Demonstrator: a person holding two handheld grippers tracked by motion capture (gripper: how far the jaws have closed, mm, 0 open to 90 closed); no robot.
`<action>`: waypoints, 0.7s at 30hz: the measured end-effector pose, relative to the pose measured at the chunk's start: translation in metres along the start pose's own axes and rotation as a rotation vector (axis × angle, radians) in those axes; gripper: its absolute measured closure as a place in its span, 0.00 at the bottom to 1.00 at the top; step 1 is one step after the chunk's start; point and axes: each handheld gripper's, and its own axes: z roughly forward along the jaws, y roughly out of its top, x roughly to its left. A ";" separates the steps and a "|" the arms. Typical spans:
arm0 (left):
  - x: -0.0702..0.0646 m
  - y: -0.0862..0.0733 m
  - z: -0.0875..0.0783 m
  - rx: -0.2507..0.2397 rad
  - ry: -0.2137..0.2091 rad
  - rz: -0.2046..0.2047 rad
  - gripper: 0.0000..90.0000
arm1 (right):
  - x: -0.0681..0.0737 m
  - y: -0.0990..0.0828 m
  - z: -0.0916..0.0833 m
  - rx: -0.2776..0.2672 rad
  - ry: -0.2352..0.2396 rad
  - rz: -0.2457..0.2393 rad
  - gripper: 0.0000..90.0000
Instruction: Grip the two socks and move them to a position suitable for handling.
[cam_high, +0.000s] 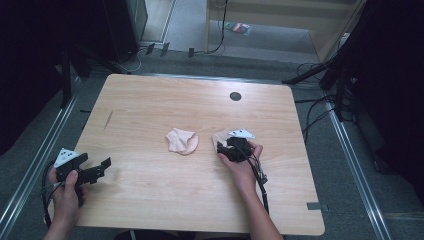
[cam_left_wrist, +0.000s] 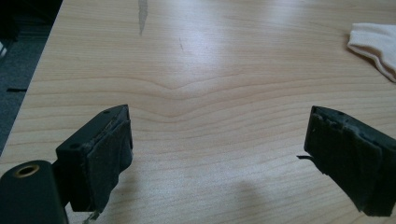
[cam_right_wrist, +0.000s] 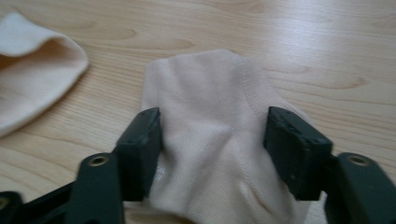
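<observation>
Right gripper (cam_right_wrist: 212, 140) straddles a pale sock (cam_right_wrist: 210, 116), perhaps touching it.

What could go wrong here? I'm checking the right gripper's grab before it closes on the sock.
The right gripper stands open with its jaws astride the peach sock, which lies flat on the wooden table. Closing may pinch only the top layer, or bunch the fabric. The second sock lies close by, apart from it; a sideways drag might catch it. The left gripper is open over bare wood, too far off to steady anything.
</observation>
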 end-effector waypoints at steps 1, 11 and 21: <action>0.000 0.000 0.000 0.002 -0.001 0.000 0.09 | 0.002 -0.001 0.000 -0.001 -0.022 -0.020 0.49; 0.000 0.000 0.000 0.007 -0.002 0.004 0.09 | 0.001 -0.006 -0.002 -0.028 -0.095 -0.046 0.87; -0.001 -0.001 -0.002 -0.018 0.014 0.004 0.09 | -0.017 -0.003 -0.015 -0.082 -0.087 0.012 0.93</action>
